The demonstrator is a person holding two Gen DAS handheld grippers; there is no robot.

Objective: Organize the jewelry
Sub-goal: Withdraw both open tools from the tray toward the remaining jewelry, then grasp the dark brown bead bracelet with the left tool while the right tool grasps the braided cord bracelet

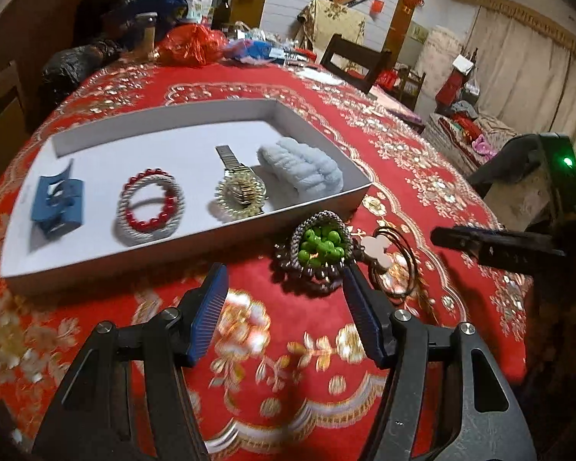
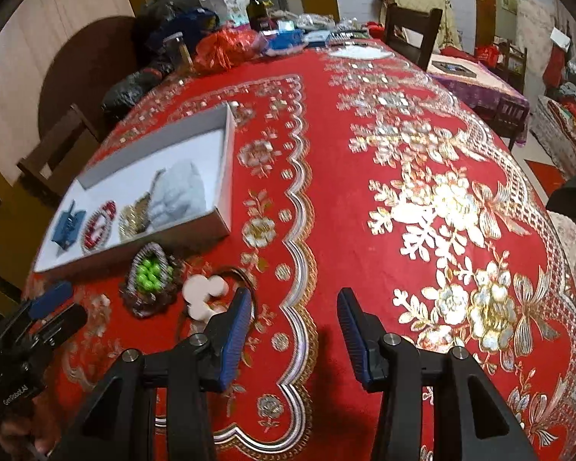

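A white shallow box (image 1: pixel 318 207) (image 2: pixel 226 130) on the red tablecloth holds a blue hair claw (image 1: pixel 57 203), a red bead bracelet on a white cord ring (image 1: pixel 149 207), a gold watch (image 1: pixel 240 188) and a pale blue scrunchie (image 1: pixel 301 167). In front of the box lie a green bead bracelet (image 1: pixel 320 247) (image 2: pixel 148 269) on dark beaded bands, and a white mouse-shaped charm (image 1: pixel 378 249) (image 2: pixel 205 292) on thin dark hair ties. My left gripper (image 1: pixel 284 288) is open and empty, just short of the green beads. My right gripper (image 2: pixel 292 307) is open and empty, right of the charm.
The right gripper's finger (image 1: pixel 491 244) reaches in from the right in the left wrist view. Bags, a bottle and a jar (image 1: pixel 146 34) crowd the table's far end. Dark chairs (image 2: pixel 414 27) stand around the table.
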